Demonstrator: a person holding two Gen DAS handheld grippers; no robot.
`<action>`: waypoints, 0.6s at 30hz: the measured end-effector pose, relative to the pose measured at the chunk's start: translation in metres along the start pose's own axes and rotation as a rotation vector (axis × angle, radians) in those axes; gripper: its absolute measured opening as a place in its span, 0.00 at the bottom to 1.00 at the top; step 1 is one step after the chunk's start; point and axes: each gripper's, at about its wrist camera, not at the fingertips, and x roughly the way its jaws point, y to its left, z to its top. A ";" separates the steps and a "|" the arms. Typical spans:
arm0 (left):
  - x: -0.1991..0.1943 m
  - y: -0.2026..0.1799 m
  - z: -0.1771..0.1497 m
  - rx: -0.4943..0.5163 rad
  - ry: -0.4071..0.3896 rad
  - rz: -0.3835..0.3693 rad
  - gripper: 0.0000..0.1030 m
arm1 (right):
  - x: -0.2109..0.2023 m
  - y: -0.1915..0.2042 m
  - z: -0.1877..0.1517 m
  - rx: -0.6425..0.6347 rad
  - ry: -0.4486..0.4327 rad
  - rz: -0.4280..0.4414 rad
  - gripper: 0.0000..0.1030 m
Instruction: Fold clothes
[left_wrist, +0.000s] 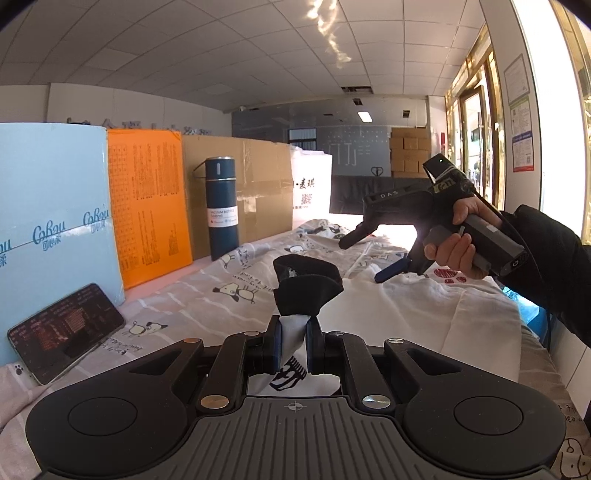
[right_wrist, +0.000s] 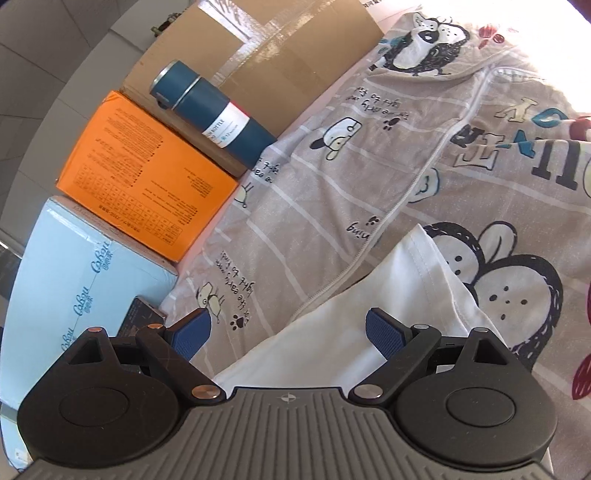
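Observation:
My left gripper (left_wrist: 293, 334) is shut on a white garment with a black collar (left_wrist: 306, 282) and a black print, holding it lifted above the bed. The rest of the white garment (left_wrist: 424, 314) lies on the cartoon-print sheet (left_wrist: 207, 291). My right gripper (right_wrist: 288, 334) is open, hovering over the white garment's edge (right_wrist: 388, 288) without holding it. It also shows in the left wrist view (left_wrist: 373, 254), held in a hand at the right, jaws apart above the cloth.
Along the bed's far side stand a light-blue box (left_wrist: 51, 206), an orange box (left_wrist: 147, 206), a cardboard box (left_wrist: 258, 184) and a dark-blue vacuum bottle (left_wrist: 221, 206). A phone (left_wrist: 66, 328) leans by the blue box. Windows are at right.

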 end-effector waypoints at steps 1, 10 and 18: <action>-0.002 -0.001 -0.001 0.003 0.000 -0.008 0.11 | -0.001 0.000 -0.001 0.006 0.001 -0.010 0.88; -0.021 -0.010 -0.008 0.061 0.023 -0.072 0.11 | 0.004 0.013 -0.002 0.022 -0.049 -0.117 0.84; -0.031 -0.005 -0.010 0.044 0.006 -0.046 0.11 | -0.008 -0.015 -0.005 0.146 -0.094 -0.213 0.22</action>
